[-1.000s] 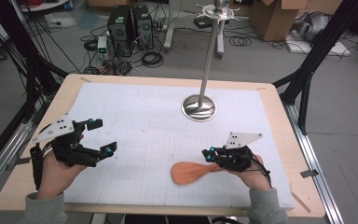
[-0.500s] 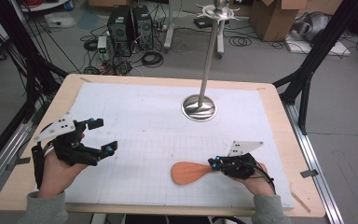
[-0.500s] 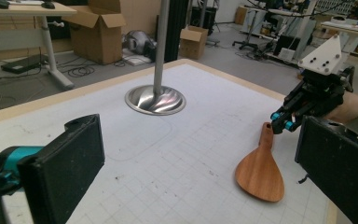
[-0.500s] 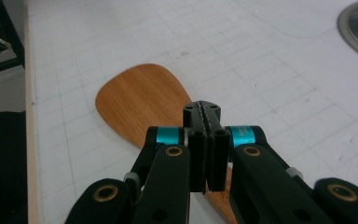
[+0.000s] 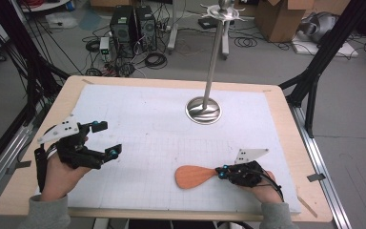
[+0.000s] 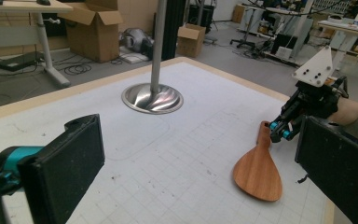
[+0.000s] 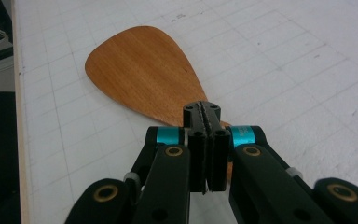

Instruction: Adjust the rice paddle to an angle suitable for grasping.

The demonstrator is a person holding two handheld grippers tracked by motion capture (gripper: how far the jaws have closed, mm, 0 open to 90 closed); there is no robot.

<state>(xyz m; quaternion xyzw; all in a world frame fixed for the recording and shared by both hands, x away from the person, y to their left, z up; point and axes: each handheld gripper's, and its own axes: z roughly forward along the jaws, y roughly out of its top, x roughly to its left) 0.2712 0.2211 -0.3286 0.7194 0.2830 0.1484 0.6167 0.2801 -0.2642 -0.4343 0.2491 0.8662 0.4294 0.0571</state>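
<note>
A wooden spatula [image 5: 193,176] lies flat on the white grid mat [image 5: 147,124], near the front right, blade toward the left. My right gripper [image 5: 220,172] sits low over its handle end, jaws shut pad to pad. In the right gripper view the closed fingertips [image 7: 202,112] stand just above the handle where it joins the blade [image 7: 142,70], with nothing visible between them. My left gripper [image 5: 102,140] hovers at the front left, jaws wide open and empty. Between its pads [image 6: 70,163] the left gripper view takes in the spatula [image 6: 257,170] and the right gripper [image 6: 277,133].
A metal stand with a round base [image 5: 203,110] and a tall pole [image 5: 214,52] stands at the back middle of the mat. The table's wooden rim [image 5: 310,157] borders the mat. Boxes, cables and computer cases lie on the floor beyond.
My right gripper has sunk toward the table at the spatula's handle end. The spatula and the left gripper have stayed where they were.
</note>
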